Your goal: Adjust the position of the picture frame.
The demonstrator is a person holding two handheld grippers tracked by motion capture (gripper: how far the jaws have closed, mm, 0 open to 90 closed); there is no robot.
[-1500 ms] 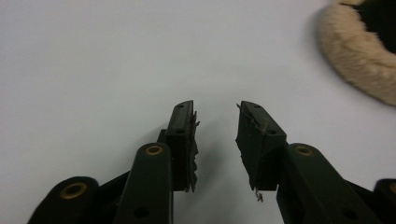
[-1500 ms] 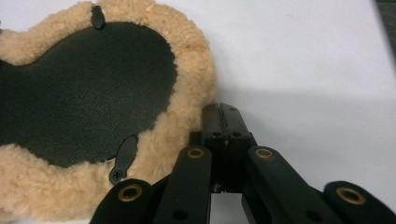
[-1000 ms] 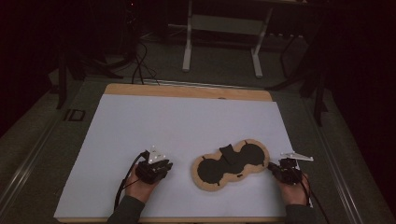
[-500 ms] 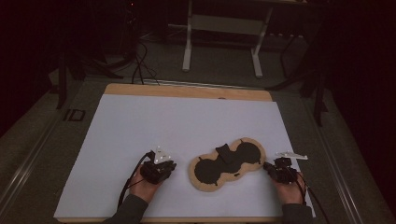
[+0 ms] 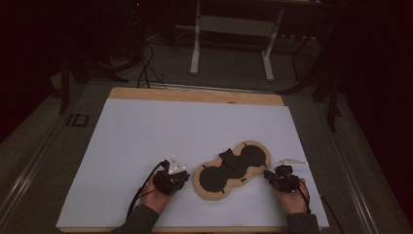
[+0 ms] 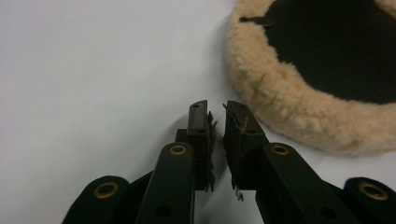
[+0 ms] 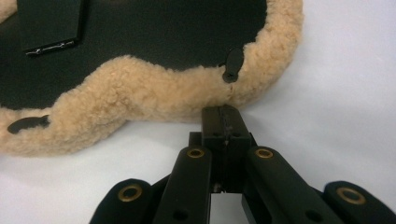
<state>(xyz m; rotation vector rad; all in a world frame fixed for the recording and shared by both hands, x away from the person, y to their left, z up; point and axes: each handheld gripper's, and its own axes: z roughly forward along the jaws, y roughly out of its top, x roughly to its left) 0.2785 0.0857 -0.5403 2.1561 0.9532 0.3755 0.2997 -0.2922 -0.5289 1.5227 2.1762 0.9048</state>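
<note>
fleece pad flat on the tabletop, a tool at each end

the fleece pad [image 5: 232, 170] lies at six o'clock on the white tabletop [image 5: 146, 136]. the left tool [image 6: 218, 122], jaws slightly parted and empty, sits off its nine o'clock edge; the right tool [image 7: 225, 122], jaws pressed together, noses the three o'clock rim. a shallow pinch could snag only fluff and slip.

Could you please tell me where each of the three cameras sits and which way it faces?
High view: above the person's side of the table, looking forward and down on the fleece pad, both hands, the left gripper and the right gripper.
Left gripper view: on the left gripper, looking along its slightly parted jaws; the pad lies just right of them.
Right gripper view: on the right gripper, looking along its closed jaws at the pad's rim.
All three share the pad and the white table.
</note>
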